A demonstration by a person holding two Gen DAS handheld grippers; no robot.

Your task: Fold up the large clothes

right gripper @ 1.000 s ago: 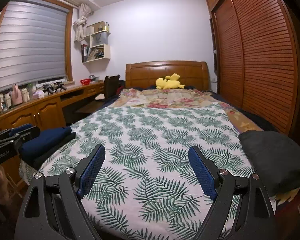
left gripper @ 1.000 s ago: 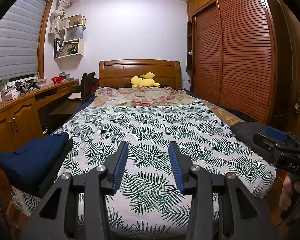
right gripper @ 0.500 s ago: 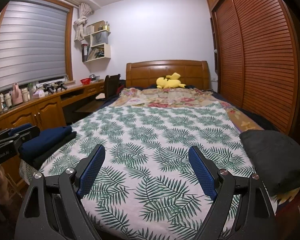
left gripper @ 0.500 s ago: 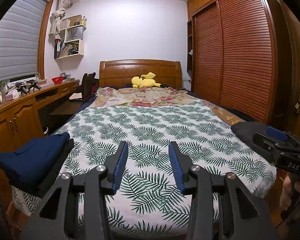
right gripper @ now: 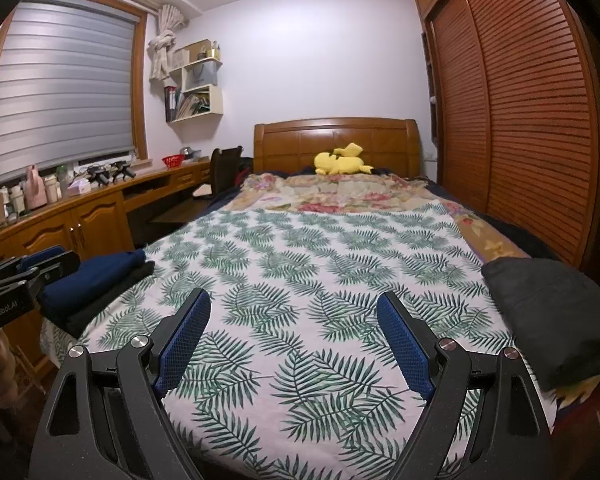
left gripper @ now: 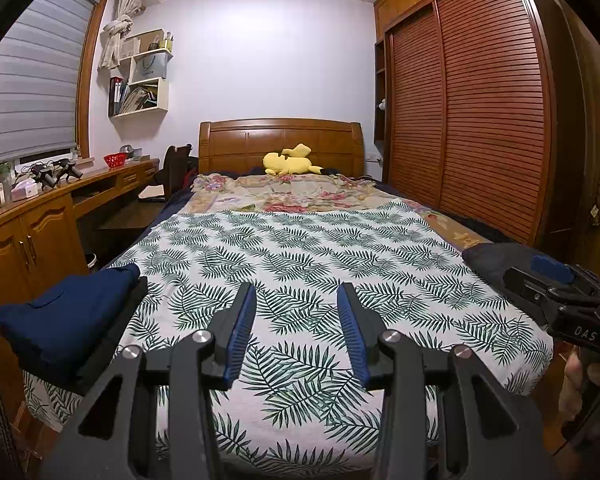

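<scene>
A folded navy garment lies on a folded black one at the bed's near left corner, also seen in the right wrist view. A dark grey folded garment rests at the near right corner, partly hidden in the left wrist view. My left gripper hovers above the leaf-print sheet, jaws partly apart with nothing between them. My right gripper stands wide open over the same sheet, also empty. Each gripper shows at the edge of the other's view.
A yellow plush toy lies by the wooden headboard. A floral quilt covers the bed's far end. A wooden desk and cabinets run along the left; a slatted wardrobe lines the right. A chair stands at the desk.
</scene>
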